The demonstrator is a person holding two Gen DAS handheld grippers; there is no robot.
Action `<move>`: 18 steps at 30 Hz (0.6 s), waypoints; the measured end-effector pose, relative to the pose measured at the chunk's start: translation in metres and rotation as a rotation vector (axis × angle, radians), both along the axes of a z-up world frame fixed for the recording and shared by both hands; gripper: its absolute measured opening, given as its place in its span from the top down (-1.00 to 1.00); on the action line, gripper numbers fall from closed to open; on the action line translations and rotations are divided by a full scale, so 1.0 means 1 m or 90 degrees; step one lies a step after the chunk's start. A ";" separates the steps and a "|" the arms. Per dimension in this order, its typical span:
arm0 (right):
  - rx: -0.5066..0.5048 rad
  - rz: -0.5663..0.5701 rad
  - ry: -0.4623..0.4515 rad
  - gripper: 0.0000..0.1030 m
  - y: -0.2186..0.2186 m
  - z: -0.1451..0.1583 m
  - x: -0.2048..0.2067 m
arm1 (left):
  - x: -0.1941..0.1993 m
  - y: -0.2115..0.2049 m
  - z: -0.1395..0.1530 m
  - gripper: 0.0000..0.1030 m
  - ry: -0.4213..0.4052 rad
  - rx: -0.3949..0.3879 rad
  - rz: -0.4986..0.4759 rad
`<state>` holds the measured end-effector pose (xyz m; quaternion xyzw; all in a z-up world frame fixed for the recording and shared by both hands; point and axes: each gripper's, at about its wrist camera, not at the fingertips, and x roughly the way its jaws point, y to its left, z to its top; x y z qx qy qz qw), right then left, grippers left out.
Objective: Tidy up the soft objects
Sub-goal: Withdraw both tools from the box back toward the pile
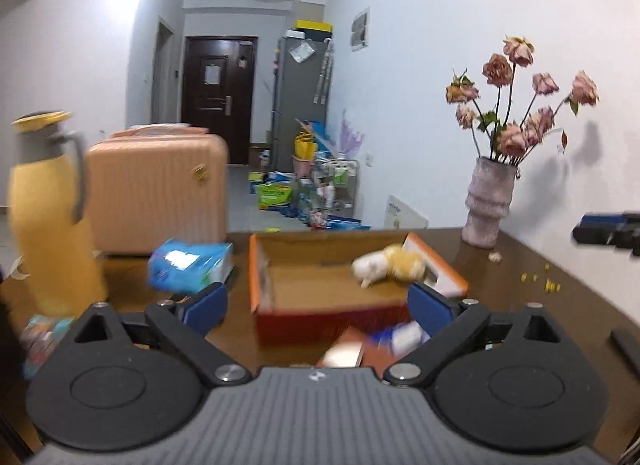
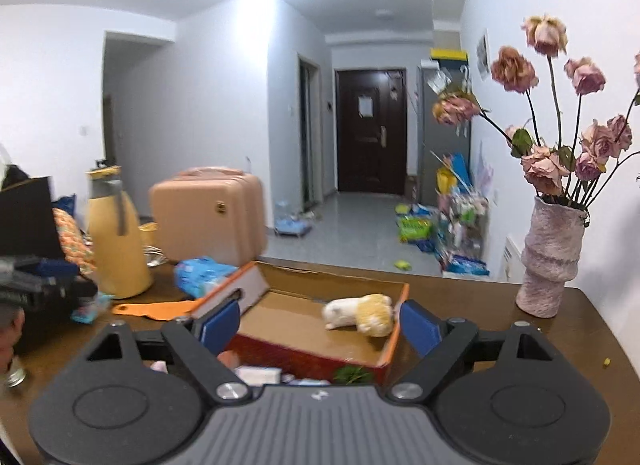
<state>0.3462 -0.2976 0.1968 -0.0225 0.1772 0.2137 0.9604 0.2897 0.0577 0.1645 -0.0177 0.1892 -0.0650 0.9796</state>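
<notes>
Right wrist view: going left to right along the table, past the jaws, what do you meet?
Yellow jug → blue tissue pack → open cardboard box with the plush toy lying inside → pink vase of dried roses.

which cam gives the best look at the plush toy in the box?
Right wrist: the plush toy lies sharp and whole on the floor of the cardboard box. Left wrist shows it motion-blurred near the box's right wall, partly behind a blue finger pad.
</notes>
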 end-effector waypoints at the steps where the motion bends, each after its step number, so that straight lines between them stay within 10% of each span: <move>1: -0.003 0.008 -0.012 -0.71 0.002 -0.004 -0.015 | -0.016 0.006 -0.007 -0.94 -0.006 0.000 0.011; 12: -0.054 -0.010 -0.103 -0.86 0.029 -0.091 -0.164 | -0.169 0.018 -0.088 -1.00 -0.030 -0.066 0.075; 18: 0.042 -0.015 -0.031 -0.87 0.041 -0.127 -0.195 | -0.192 0.024 -0.111 -1.00 0.005 -0.095 0.062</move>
